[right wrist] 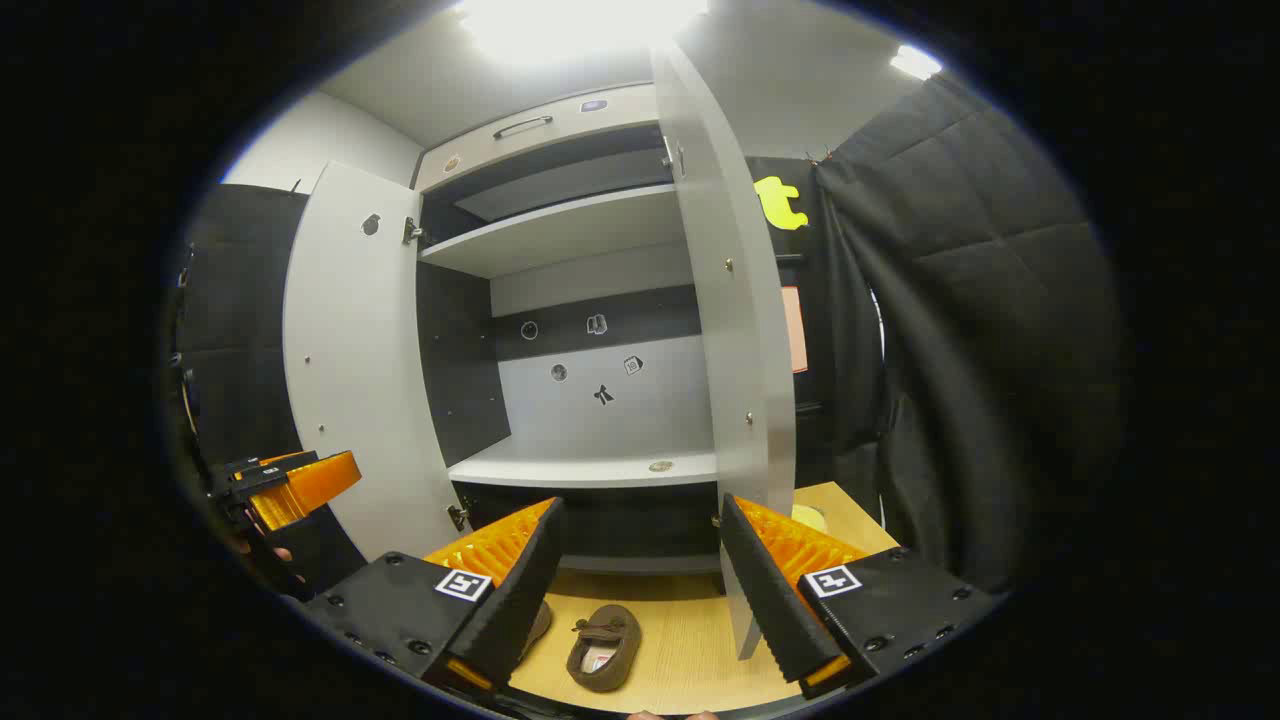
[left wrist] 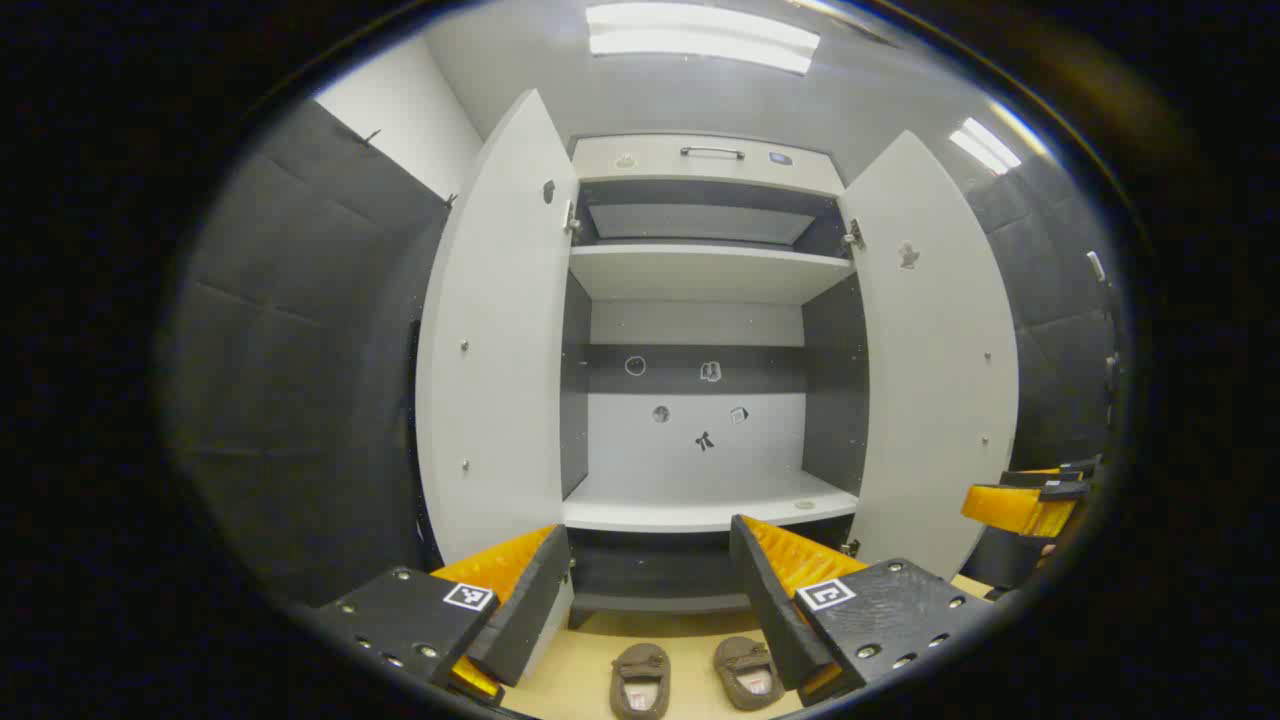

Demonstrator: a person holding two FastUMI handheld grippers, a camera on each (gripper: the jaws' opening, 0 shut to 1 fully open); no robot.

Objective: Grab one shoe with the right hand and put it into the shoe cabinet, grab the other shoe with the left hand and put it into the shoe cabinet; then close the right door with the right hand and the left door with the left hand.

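On the floor just before the open shoe cabinet (left wrist: 700,510), two shoes (left wrist: 640,680) (left wrist: 748,672) lie side by side (both hand-held grippers (left wrist: 650,590) (right wrist: 640,590) spread wide, empty), so a careless grasp could nudge the neighbouring one.

You held the left gripper (left wrist: 650,590) level and pointed forward, its two fingers (left wrist: 520,600) spread wide apart with nothing between them. Your right gripper (right wrist: 640,590) was likewise level, jaws parted and gripping nothing; it also showed at the far right edge of the left gripper view. In the right gripper view, the left gripper appeared off to the left, with part of your hand (right wrist: 270,552) visible beneath it.
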